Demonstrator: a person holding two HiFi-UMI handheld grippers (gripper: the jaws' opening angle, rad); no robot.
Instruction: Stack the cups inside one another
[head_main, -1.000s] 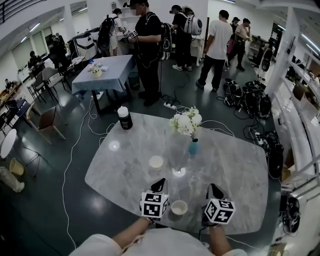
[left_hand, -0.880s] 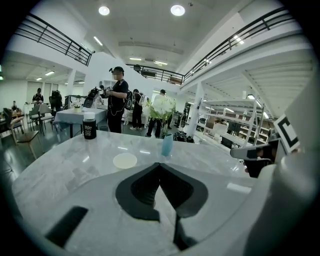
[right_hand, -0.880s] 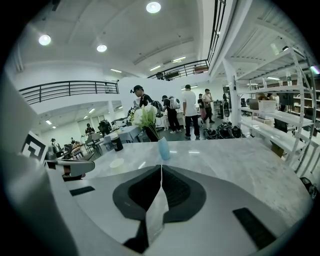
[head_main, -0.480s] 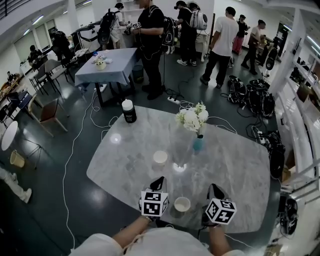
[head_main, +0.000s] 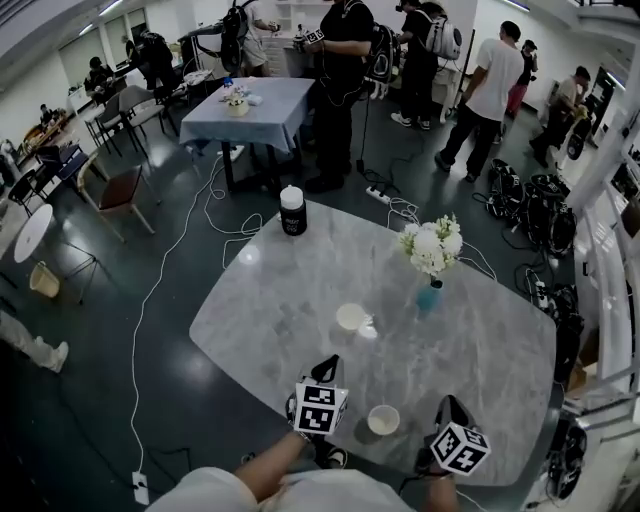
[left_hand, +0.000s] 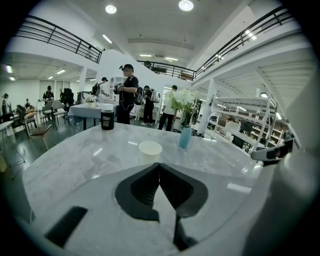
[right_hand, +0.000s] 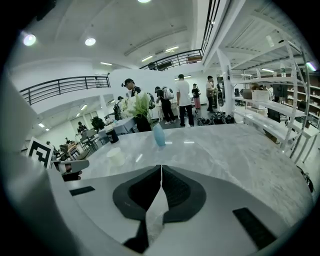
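Closest in, at the 6 o'clock edge of the marble table (head_main: 250, 330), the person holds both tools over the top. L hand-held gripper (left_hand: 159, 166): jaws pressed tip to tip, nothing btw them. R hand-held gripper (right_hand: 161, 169): same, closed to a hairline, empty.

Btw the two sits the near cup (head_main: 383, 420), white, upright, mouth up, touching neither. L one is at its 9 o'clock, R one at approx. 4.

Next out, approx. table ctr, is the far cup (head_main: 350, 318), also white & upright. It's at 11 o'clock from the near cup and well apart from it, so the cups aren't stacked. In the left gripper view it stands just about dead ahead of the closed tips. In the right gripper view it's off at 10 o'clock.

At 2 o'clock from the far cup, near but not touching, is a teal vase (head_main: 429, 296) w/ white flowers (head_main: 432, 246).

At the table's far edge, approx. 11 o'clock, is a black canister (head_main: 292, 211) w/ white lid, upright.

Past the table the floor is dark, w/ white cables (head_main: 150, 295) trailing at 9–10 o'clock and a power strip (head_main: 378, 195) at 12. A side table (head_main: 255, 110) w/ grey-blue cloth is at 11, a chair (head_main: 120, 190) at 10. People (head_main: 345, 70) stand at 12–1 o'clock, several w/ backpacks. Dark bags (head_main: 530, 205) lie on the floor at 2.
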